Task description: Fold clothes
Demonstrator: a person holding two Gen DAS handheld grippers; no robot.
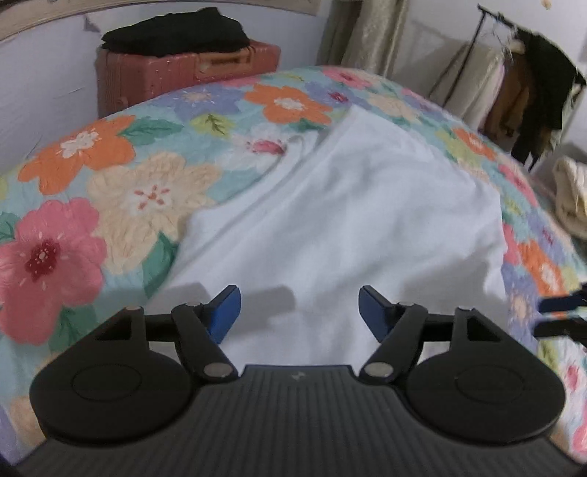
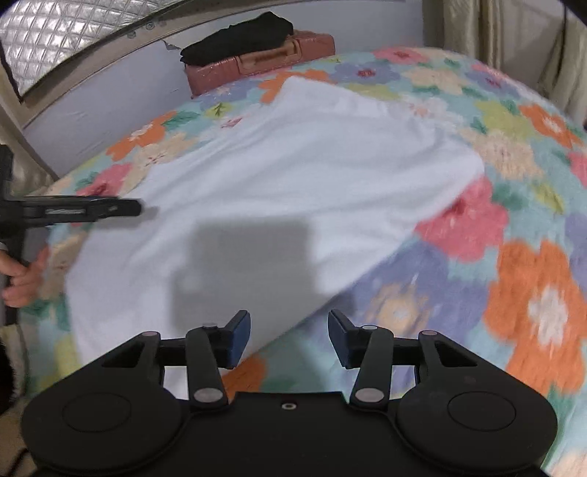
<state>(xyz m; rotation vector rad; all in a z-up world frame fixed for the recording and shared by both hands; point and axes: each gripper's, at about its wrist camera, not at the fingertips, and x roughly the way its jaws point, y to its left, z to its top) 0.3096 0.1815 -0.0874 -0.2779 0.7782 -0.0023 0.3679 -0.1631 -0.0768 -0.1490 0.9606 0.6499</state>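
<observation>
While the white garment (image 1: 352,220) lies spread over the flowered bedspread (image 1: 110,190), filling the middle of the left wrist view from the lower centre up toward the upper right, the left gripper (image 1: 299,312) hangs above its near part with its blue-padded fingers (image 1: 225,312) wide apart and nothing between them. Its shadow falls on the cloth just ahead of the pads. At the right edge of that view, low down, the other tool's blurred tips poke in over the bedspread.

In the right wrist view the right gripper (image 2: 290,339) is likewise released, jaws parted and empty, sitting over the near corner of the garment (image 2: 293,165) where white cloth meets the bedspread (image 2: 513,257) (the left pad is over the cloth, the right over the flowers). A square shadow lies on the cloth in the middle of the frame. At the left edge the left gripper (image 2: 137,207) reaches in side-on over the garment's edge, with the hand (image 2: 22,279) gripping its handle below.

In the upper left of both views a pink suitcase (image 1: 176,73) stands beyond the bed with folded black clothes (image 1: 176,33) on top. A clothes rack (image 1: 528,95) shows in the upper right of the left wrist view.
</observation>
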